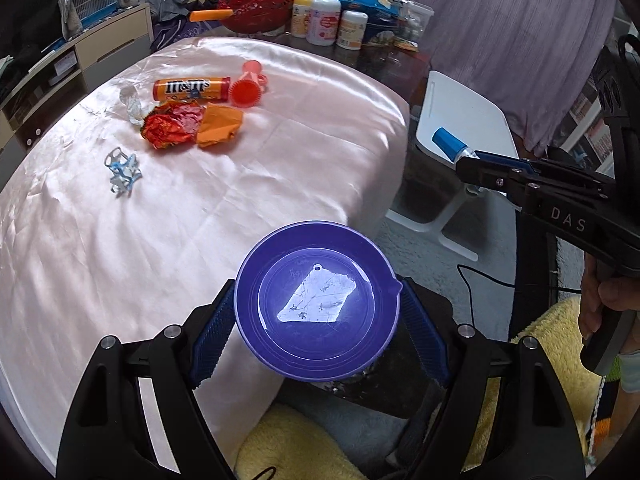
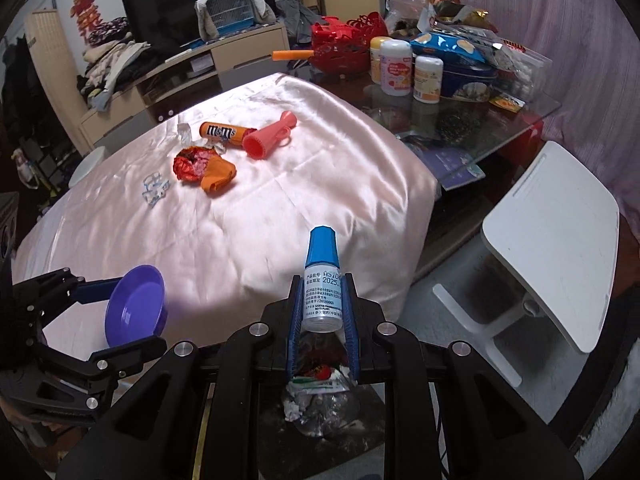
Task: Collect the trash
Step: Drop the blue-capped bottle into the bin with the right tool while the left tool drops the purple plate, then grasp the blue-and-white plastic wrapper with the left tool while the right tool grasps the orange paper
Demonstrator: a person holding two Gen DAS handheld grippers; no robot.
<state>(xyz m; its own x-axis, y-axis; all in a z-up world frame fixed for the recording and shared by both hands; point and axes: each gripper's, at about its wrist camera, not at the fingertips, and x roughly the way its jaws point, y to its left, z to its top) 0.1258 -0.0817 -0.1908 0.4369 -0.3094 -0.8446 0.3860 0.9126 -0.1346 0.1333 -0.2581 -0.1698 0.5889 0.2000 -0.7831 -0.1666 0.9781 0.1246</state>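
My left gripper (image 1: 316, 292) is shut on a shallow purple dish (image 1: 316, 300), its blue pads pressed on both sides of the rim. A pale scrap lies inside the dish. My right gripper (image 2: 323, 284) is shut on a small white bottle with a blue cap (image 2: 322, 280). Under both grippers stands a black bin (image 2: 320, 404) with crumpled trash in it. On the pink satin cloth (image 1: 240, 184) lie an M&M's tube (image 1: 192, 89), a pink funnel-shaped piece (image 1: 248, 86), a crumpled red wrapper (image 1: 176, 124), orange paper (image 1: 220, 126) and a blue-white plastic scrap (image 1: 122, 170).
A white folding stool (image 2: 552, 240) stands right of the clothed table. Behind it a glass table (image 2: 460, 120) carries jars, snack bags and a red basket. A yellow fluffy mat (image 1: 300, 440) lies on the floor by the bin. A person's hand (image 1: 600, 300) grips the right tool.
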